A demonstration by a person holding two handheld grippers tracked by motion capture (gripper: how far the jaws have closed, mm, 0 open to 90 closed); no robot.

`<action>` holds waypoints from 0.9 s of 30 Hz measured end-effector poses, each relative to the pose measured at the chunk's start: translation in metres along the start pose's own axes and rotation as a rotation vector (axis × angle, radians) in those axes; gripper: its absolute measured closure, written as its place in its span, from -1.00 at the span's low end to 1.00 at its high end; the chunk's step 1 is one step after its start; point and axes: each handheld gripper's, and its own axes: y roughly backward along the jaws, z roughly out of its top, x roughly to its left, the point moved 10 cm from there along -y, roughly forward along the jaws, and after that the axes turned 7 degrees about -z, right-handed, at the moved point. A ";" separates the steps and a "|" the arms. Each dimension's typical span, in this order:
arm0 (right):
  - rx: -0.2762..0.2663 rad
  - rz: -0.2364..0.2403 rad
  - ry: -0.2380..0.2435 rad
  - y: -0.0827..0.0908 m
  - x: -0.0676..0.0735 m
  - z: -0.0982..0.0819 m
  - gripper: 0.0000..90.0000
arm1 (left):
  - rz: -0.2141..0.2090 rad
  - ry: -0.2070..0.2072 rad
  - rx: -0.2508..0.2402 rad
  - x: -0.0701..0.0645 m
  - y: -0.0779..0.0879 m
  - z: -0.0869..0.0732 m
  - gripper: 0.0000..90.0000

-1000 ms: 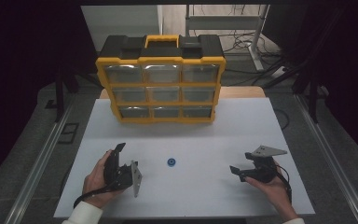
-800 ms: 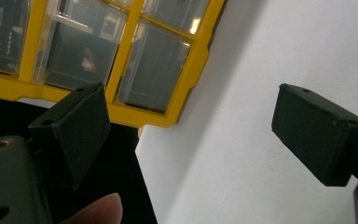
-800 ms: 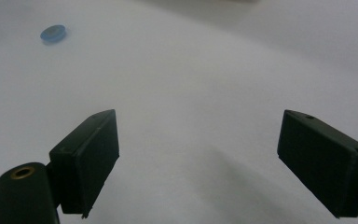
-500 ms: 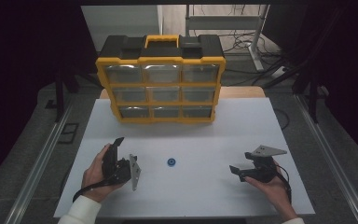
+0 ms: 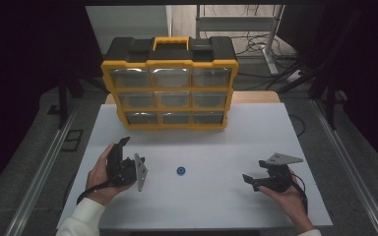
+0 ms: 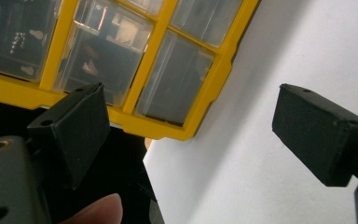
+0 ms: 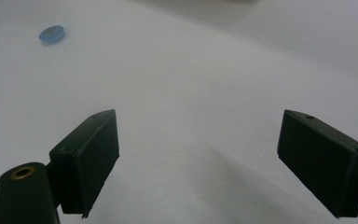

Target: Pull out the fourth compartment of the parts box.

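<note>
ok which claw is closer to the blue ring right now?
The left claw. The blue ring lies on the white table just past its grey plate; the right claw sits farther off.

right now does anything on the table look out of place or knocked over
Nothing is spilled or damaged. The one stray item is a small blue ring lying alone on the white table, between the left gripper and the right gripper. The yellow drawer box stands upright with its drawers closed.
</note>
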 end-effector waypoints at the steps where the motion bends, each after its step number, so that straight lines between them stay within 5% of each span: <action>1: 0.000 0.000 0.000 0.000 0.000 0.000 -0.71 | -0.001 0.002 -0.001 0.001 0.000 0.000 -0.74; 27: 0.004 -0.009 0.004 0.000 -0.001 0.000 -0.71 | 0.002 0.017 0.004 0.026 -0.018 0.002 -0.74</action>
